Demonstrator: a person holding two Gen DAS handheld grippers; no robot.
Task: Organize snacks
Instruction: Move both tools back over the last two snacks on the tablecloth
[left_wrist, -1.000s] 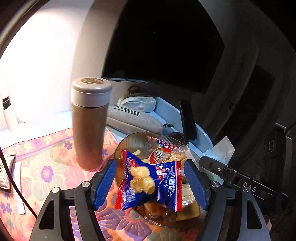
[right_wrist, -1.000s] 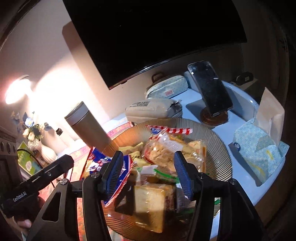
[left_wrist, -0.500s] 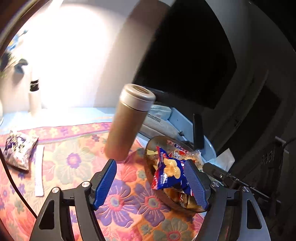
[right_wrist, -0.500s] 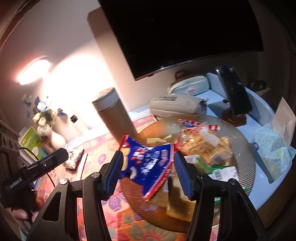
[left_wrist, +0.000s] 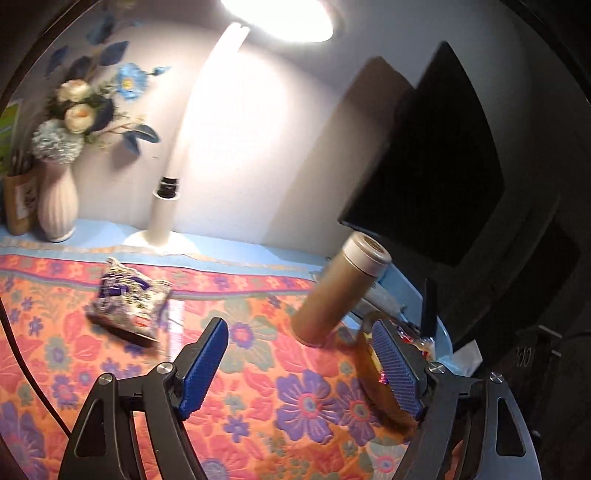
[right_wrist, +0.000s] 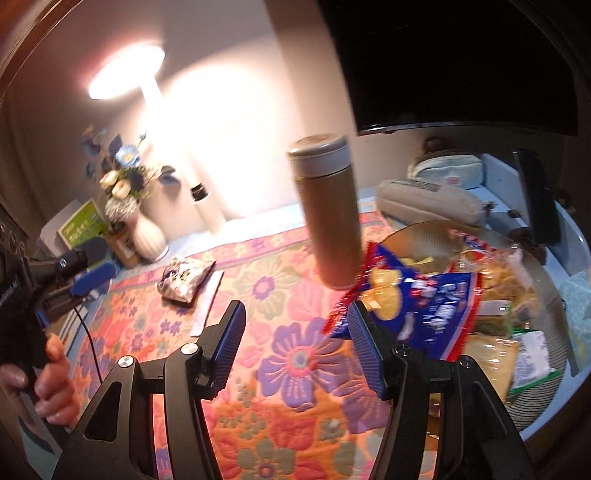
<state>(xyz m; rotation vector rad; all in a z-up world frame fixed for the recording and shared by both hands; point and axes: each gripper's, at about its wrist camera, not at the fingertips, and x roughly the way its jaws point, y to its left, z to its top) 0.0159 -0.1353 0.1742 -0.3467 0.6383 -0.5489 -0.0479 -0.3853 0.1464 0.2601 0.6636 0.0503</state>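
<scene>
While its jaws open on nothing, the left hand-held gripper (left_wrist: 295, 363) tilts downward over the floral cloth (left_wrist: 258, 369); the right one (right_wrist: 295, 343) gapes empty.

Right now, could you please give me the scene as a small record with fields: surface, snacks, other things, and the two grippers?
surface: flowered cloth
loose snack: purple packet lying flat on the cloth
blue snack bag: at the near edge of the bowl, behind the right gripper's right finger
bowl: holds several more packets
other things: brown flask, lamp, vase of flowers
left gripper: jaws opening, nothing between them
right gripper: open, nothing between its fingers
</scene>
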